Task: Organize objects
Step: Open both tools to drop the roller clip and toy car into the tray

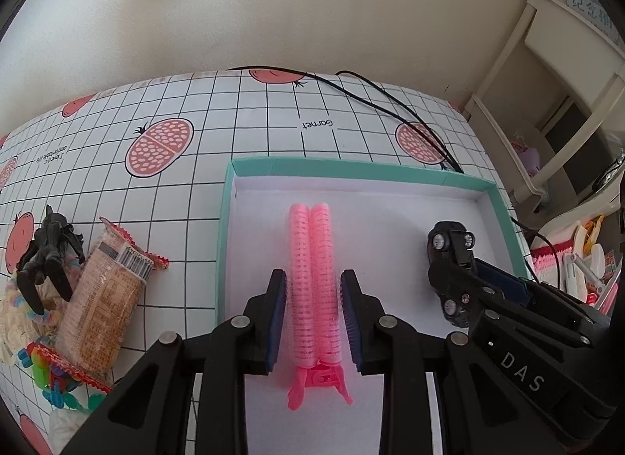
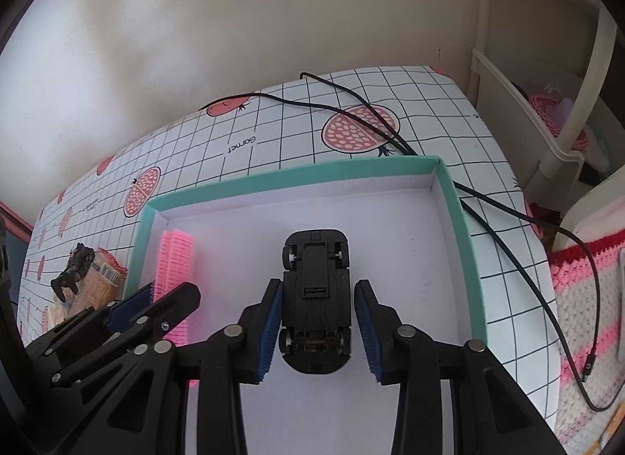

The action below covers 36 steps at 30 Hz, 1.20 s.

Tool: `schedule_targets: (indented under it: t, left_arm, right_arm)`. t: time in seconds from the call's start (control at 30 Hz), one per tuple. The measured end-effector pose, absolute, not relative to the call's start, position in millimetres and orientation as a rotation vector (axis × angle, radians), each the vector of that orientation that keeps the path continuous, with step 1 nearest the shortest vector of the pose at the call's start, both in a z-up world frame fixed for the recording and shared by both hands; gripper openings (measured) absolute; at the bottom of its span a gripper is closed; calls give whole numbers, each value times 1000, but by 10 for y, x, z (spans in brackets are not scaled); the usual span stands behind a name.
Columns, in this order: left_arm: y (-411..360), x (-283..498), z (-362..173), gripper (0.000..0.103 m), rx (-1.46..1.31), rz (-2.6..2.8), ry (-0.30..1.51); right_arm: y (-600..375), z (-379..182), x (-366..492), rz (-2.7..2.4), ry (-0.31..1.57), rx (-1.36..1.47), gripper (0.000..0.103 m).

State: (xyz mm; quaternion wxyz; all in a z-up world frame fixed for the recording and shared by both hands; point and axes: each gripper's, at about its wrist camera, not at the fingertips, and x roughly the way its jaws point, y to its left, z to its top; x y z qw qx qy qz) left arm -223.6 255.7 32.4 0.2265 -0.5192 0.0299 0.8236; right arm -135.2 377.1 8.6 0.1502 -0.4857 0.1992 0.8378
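Note:
A shallow white box with a teal rim (image 1: 351,169) (image 2: 293,177) lies on the gridded tablecloth. A pink hair-roller clip (image 1: 312,259) (image 2: 175,255) lies lengthwise on the box floor. My left gripper (image 1: 312,298) straddles its near half, open, pads (image 1: 278,314) just beside the bristles. A black toy car (image 2: 316,298) (image 1: 449,244) lies upside down in the box, wheels up. My right gripper (image 2: 318,310) is open around its near half, with a gap showing at the right pad (image 2: 367,330). The left gripper's fingers (image 2: 172,306) also show at the left of the right wrist view.
Left of the box lie a black figure toy (image 1: 50,244) (image 2: 74,267), an orange snack packet (image 1: 105,298) and coloured beads (image 1: 50,377). Black cables (image 1: 390,103) (image 2: 508,212) run over the table's far right. A cream shelf (image 1: 547,83) and a crocheted cloth (image 2: 586,298) lie to the right.

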Motion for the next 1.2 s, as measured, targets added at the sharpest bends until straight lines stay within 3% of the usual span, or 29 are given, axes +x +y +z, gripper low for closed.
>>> schedule_targets:
  t: [0.37,0.5,0.7,0.93,1.2]
  left_arm:
    - [2507,-2180,687,29,-1338,2320,59]
    - [2467,-2207,748,40,-1324,2358,38]
    - [2364,-2261,701,45,-1344,2401,43]
    - [2256,-2290,717,76,-1334,2470,53]
    - [2198,-2298,740,92,-1321,2522,50]
  right_arm:
    - [3750,411,-1274,2435,535,-1327,43]
    - [3736,479,-1279,2433,517,-1307,43]
    - [3714,470,-1281,2445,512,-1285,51]
    - [3719,443,-1290,2440,508,-1268,75]
    - [3745,423,-1275,2416,501,-1256,91]
